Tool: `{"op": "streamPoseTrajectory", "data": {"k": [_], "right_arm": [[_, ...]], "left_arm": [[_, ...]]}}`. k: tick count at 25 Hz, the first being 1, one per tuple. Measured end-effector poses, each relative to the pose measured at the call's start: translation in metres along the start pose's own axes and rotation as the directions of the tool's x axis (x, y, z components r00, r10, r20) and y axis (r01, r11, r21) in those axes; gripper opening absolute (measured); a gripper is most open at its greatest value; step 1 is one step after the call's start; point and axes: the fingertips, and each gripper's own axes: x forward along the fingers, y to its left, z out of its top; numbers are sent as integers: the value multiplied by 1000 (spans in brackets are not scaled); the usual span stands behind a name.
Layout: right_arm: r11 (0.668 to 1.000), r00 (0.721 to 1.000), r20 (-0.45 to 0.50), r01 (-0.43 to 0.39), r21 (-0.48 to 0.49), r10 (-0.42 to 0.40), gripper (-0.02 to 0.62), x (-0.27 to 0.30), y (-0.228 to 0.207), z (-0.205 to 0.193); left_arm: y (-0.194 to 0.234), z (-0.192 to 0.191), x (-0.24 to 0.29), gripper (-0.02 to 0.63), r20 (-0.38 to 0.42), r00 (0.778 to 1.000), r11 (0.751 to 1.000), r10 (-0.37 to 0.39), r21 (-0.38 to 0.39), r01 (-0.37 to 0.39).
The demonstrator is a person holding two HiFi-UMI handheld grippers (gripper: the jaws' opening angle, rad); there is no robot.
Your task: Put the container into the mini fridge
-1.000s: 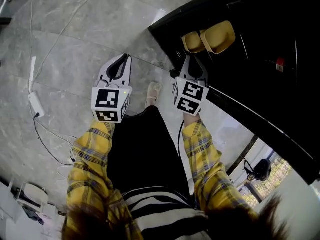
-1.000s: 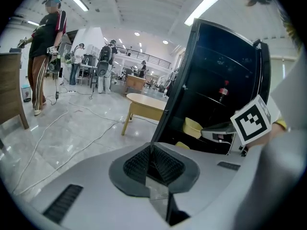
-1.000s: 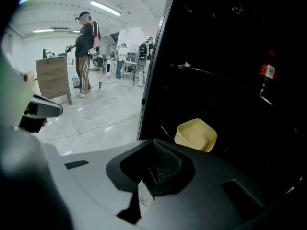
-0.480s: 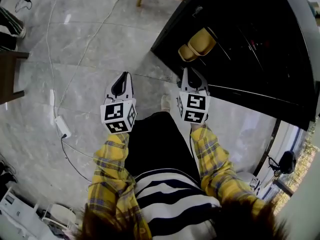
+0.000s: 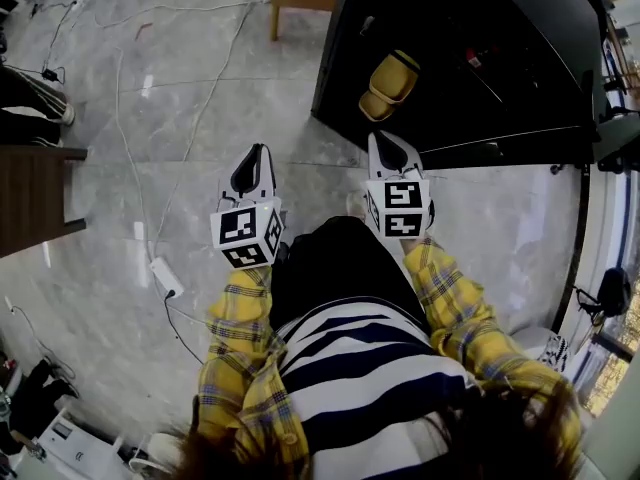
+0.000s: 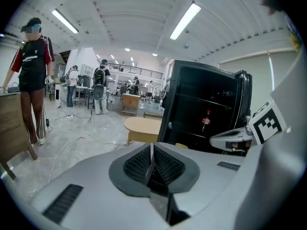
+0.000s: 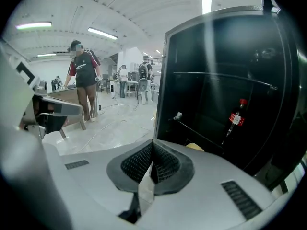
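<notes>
Left gripper (image 5: 256, 151) and right gripper (image 5: 381, 139) (both closed) tilt downward.

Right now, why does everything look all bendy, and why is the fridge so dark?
Head view: the wide lens bends the floor lines and the mini fridge edges. Left gripper view: black rounded corners, ceiling lights glaring white. Right gripper view: the mini fridge looks dark, a pale glare streak down its front; the bottle stands out.

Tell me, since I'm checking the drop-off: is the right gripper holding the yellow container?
No: the right gripper is shut on nothing, while the yellow container sits in the mini fridge.
</notes>
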Motion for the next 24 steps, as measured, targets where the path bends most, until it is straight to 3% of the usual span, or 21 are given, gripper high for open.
{"op": "streamPoseTrajectory", "data": {"k": [8,24], "right_arm": [[1000,999,41,-8,4,8,26,-15,10,18],[999,999,45,-22,28,20,26,-17,15,15]], "left_arm": [[10,14,-22,32,22,1000,1000,19,2,-19],[19,9,-38,32,18,999,999,48,21,-48]]}}
